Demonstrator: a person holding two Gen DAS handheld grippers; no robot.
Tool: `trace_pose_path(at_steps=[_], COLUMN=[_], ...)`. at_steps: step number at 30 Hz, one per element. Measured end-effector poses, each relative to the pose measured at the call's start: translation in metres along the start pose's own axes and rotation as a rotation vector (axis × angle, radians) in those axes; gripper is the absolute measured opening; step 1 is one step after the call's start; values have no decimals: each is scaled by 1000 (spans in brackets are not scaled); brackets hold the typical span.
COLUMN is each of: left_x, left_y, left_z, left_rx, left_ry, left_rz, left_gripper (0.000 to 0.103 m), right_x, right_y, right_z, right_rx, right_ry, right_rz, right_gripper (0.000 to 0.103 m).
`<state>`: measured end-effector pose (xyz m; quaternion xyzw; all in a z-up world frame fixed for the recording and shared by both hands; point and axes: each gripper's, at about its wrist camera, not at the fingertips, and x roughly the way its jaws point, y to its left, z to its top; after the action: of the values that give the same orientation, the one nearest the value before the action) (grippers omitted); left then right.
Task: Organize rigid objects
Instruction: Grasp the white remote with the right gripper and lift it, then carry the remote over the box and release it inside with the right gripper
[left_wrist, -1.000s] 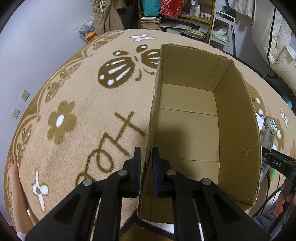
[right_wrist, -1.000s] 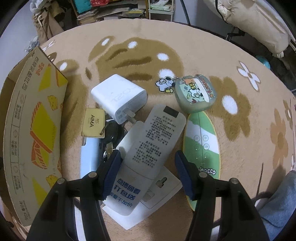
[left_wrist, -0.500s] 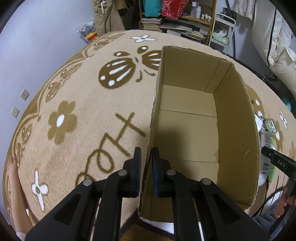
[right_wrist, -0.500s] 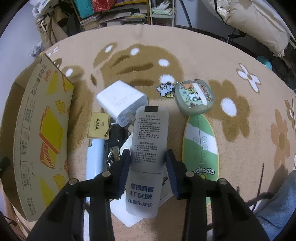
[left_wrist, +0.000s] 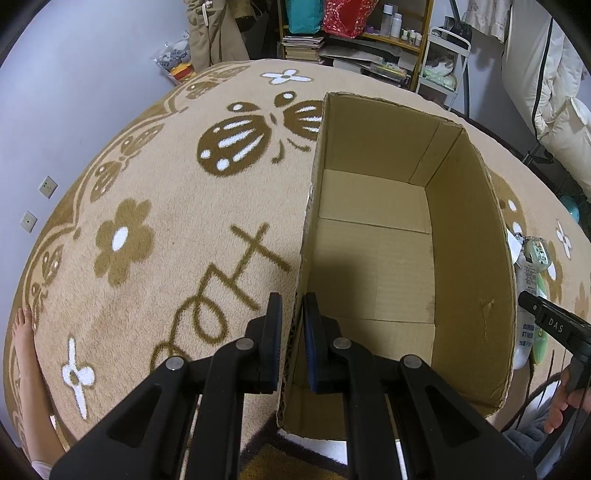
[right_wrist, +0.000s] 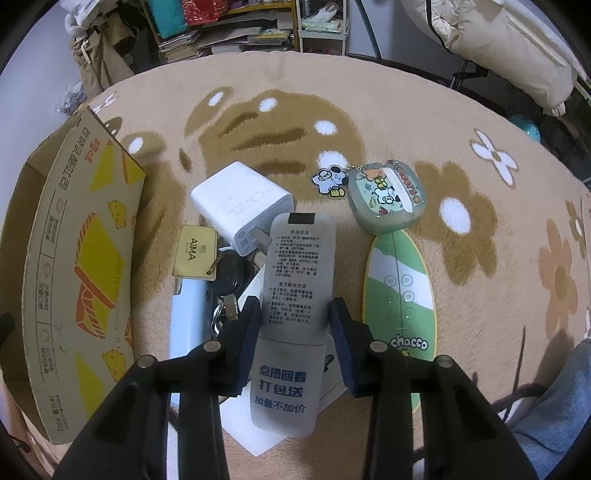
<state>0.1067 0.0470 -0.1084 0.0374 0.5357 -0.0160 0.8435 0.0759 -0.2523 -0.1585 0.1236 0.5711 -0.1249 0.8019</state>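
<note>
My left gripper (left_wrist: 292, 325) is shut on the near left wall of an open cardboard box (left_wrist: 376, 258) standing on the carpet; nothing lies inside the box. My right gripper (right_wrist: 295, 321) is shut on a long grey-white remote (right_wrist: 295, 295) with printed text and holds it above a pile of items. In the pile lie a white charger (right_wrist: 240, 206), a key bunch with a gold AIMA tag (right_wrist: 195, 251), a green and white remote (right_wrist: 399, 291) and a green keychain case (right_wrist: 384, 199). The box (right_wrist: 74, 258) stands left of the pile.
A tan rug with brown flowers (left_wrist: 147, 221) covers the floor. Shelves with books and clutter (left_wrist: 351, 40) stand at the back. A white flat item (right_wrist: 184, 332) lies under the pile. A bare foot (left_wrist: 22, 332) is at the rug's left edge.
My right gripper closed on the grey-white remote and lifted it off the pile, turning it straight. My left gripper kept its hold on the box wall.
</note>
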Motion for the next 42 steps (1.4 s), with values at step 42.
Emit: trace_pose_path(at_steps=[42], left_x=[0], left_y=[0], left_z=[-2], left_rx=[19], left_ry=[-4], left_rz=[-4], left_gripper=[7], right_x=[-138], right_y=[88], right_z=[15], right_rx=[-207], right_ry=[-424], right_rz=[240], right_gripper=[44])
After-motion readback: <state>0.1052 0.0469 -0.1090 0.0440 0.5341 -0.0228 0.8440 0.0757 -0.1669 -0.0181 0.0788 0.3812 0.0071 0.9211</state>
